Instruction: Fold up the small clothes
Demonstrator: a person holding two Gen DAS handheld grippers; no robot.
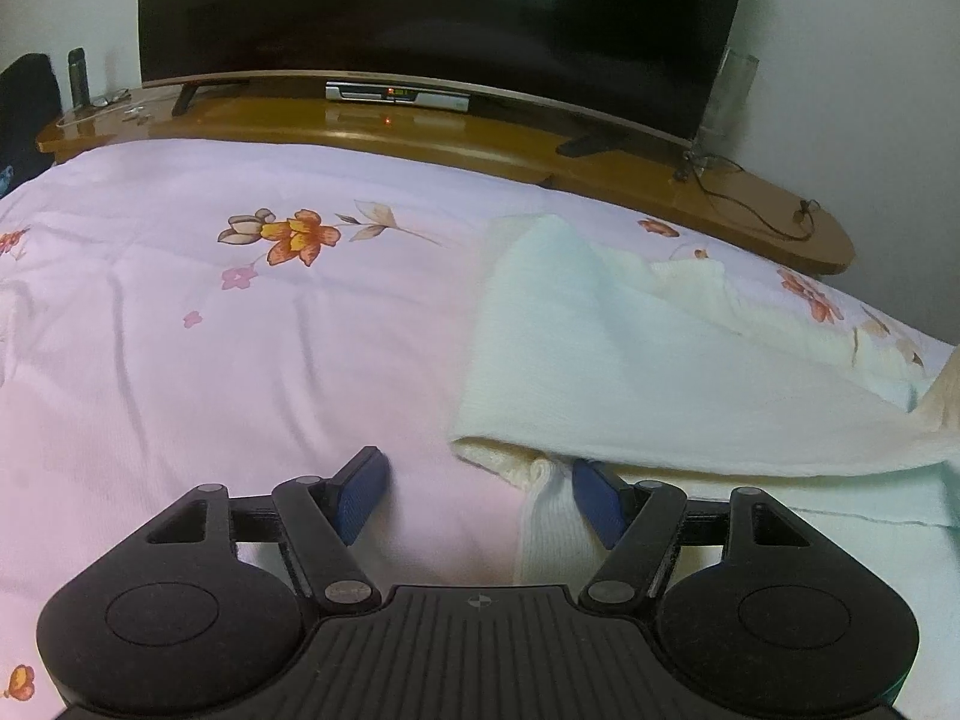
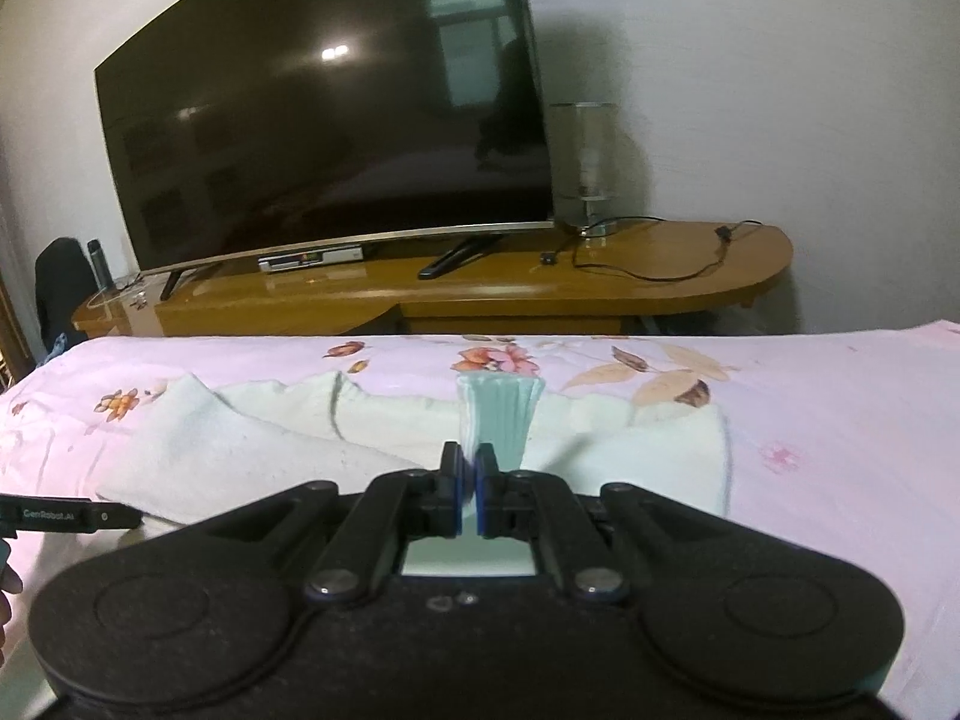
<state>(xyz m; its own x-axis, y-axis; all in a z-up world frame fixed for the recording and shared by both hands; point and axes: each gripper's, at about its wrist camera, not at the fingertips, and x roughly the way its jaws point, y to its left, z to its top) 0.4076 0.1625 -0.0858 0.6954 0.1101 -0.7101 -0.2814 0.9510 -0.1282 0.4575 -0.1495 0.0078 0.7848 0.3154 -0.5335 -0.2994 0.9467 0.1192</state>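
A pale cream-green knitted garment (image 1: pixel 630 372) lies on the pink floral bedspread (image 1: pixel 240 360), with its upper layer folded over. My left gripper (image 1: pixel 477 463) is open at the garment's near left corner. A white ribbed cuff (image 1: pixel 549 522) lies between its fingers, against the right blue pad (image 1: pixel 600 507), whose tip sits under the folded edge. The left pad (image 1: pixel 360 498) rests over bare bedspread. In the right wrist view my right gripper (image 2: pixel 471 480) is shut on a pale green ribbed band (image 2: pixel 501 414) of the garment (image 2: pixel 240 444), and the band stands up from between the pads.
Beyond the bed's far edge stands a wooden TV stand (image 2: pixel 690 288) with a large dark TV (image 2: pixel 324 138), a set-top box (image 2: pixel 309 259), a glass lamp (image 2: pixel 585 162) and loose cables (image 2: pixel 660 276). Part of the left gripper (image 2: pixel 60 516) and a hand (image 2: pixel 7 588) show at the left edge.
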